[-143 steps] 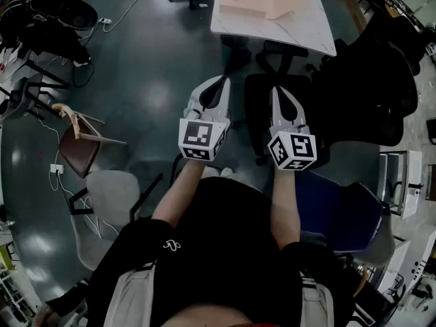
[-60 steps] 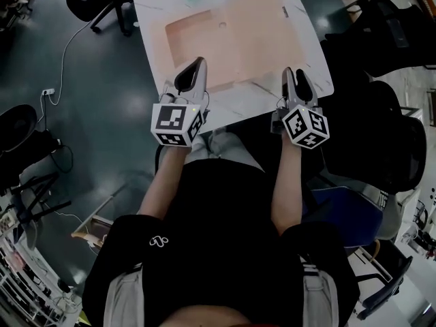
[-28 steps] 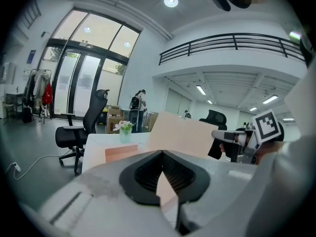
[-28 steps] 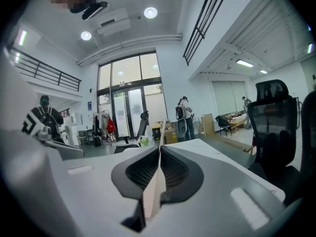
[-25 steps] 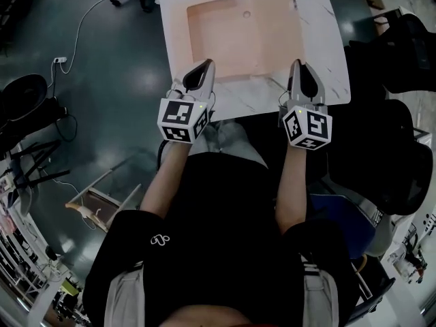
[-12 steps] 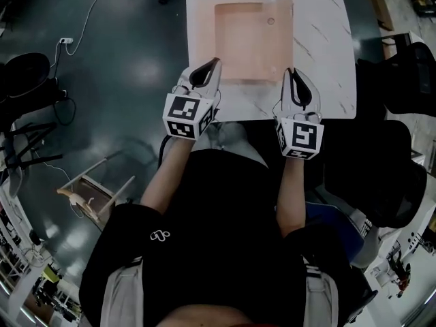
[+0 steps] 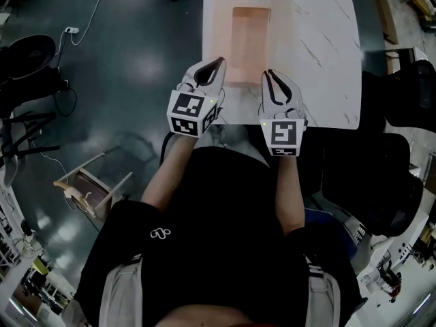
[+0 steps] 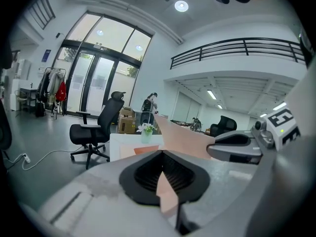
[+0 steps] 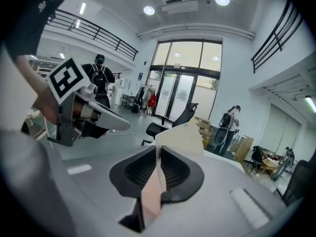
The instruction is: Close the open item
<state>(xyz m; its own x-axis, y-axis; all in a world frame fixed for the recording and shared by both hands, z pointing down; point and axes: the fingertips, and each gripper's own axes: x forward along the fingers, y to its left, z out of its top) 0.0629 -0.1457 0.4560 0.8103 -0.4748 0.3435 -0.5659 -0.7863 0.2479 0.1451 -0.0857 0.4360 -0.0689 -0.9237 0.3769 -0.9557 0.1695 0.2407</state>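
My right claw (image 7: 271,78) is opening astride the upright lid's (image 7: 270,33) near edge. My left claw (image 7: 216,63) is pinched shut beside the box (image 7: 245,46). Bare table (image 7: 320,53) lies to the right.

Box (image 7: 246,43) is thin pinkish cardboard, matt and smooth. Tabletop (image 7: 320,53) is white with marble veining, smooth, with a slight sheen. Floor (image 7: 129,80) is dark, polished and glossy, reflecting lights. Left gripper (image 7: 218,61) has a grey matt plastic shell and black ribbed pads (image 8: 148,174). Shirt (image 7: 225,210) is black matt cloth.
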